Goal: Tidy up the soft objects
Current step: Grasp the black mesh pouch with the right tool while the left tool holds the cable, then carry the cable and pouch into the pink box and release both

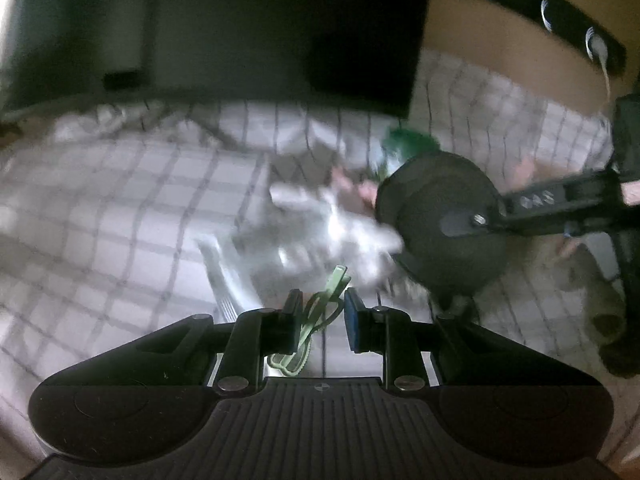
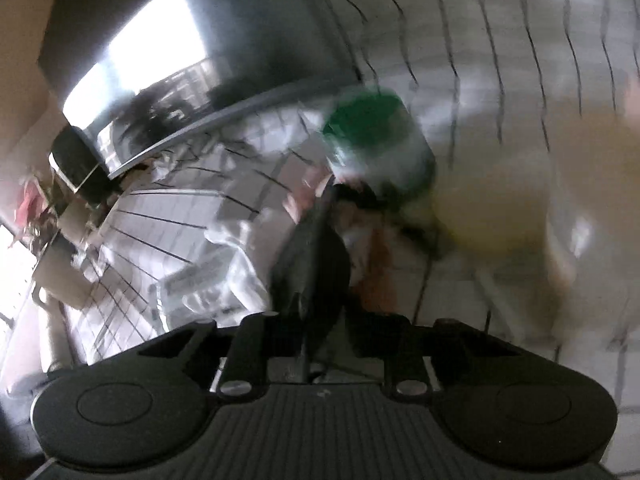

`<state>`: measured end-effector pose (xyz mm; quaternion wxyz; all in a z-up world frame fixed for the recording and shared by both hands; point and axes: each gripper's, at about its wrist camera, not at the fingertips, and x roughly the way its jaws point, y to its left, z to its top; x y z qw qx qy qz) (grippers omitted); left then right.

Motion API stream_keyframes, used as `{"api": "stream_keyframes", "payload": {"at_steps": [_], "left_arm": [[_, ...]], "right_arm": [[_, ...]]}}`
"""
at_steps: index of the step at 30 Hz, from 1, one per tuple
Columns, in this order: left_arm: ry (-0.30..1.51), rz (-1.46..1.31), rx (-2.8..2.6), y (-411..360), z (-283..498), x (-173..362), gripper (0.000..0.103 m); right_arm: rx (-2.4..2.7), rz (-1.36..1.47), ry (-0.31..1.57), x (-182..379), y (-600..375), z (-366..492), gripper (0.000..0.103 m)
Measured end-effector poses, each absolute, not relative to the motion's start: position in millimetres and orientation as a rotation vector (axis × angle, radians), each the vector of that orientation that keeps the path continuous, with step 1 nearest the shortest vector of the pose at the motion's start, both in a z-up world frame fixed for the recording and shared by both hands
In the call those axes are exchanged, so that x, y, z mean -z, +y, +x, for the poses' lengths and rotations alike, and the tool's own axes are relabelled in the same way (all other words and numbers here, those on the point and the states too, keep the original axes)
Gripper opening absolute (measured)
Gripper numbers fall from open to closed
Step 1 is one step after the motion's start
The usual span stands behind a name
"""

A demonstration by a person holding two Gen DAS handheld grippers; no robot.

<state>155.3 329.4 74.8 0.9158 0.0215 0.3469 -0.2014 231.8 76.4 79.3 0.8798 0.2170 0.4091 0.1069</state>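
My left gripper [image 1: 320,304] holds a pale green plastic clip [image 1: 316,320] between its fingers, above a white checked bedsheet [image 1: 100,208]. A clear plastic bag [image 1: 304,236] lies on the sheet just ahead. My right gripper [image 2: 310,312] is shut on a round flat black object [image 2: 310,256], which also shows in the left wrist view [image 1: 436,216] at the right with the right gripper's arm. A green-topped item [image 2: 372,120] lies beyond it, blurred, and is seen in the left wrist view [image 1: 408,140] too.
A large dark screen [image 1: 280,28] stands behind the bed. A cream rounded soft object [image 2: 520,200] lies to the right. A black rail with white hooks [image 1: 548,8] is on the wall at the upper right. Both views are motion-blurred.
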Motion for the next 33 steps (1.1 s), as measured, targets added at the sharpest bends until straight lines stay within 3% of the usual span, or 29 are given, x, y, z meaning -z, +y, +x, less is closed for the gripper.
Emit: {"api": "stream_keyframes", "payload": {"at_steps": [9, 17, 27, 33], "left_arm": [[0.496, 0.038, 0.364, 321.1, 198.5, -152.9, 0.025], [0.337, 0.053, 0.486, 237.3, 202.6, -212.1, 0.025], [0.354, 0.056, 0.829, 52.6, 193.0, -220.6, 0.025], [0.595, -0.031, 1.021, -51.9, 206.8, -175.9, 0.027]], "right_arm": [[-0.234, 0.289, 0.666, -213.5, 45.3, 231.8, 0.015], [-0.055, 0.163, 0.449, -295.2, -42.1, 186.9, 0.015], [0.256, 0.192, 0.429, -274.5, -168.1, 119.3, 0.015], [0.356, 0.215, 0.491, -227.6, -210.5, 91.5, 0.016]]}}
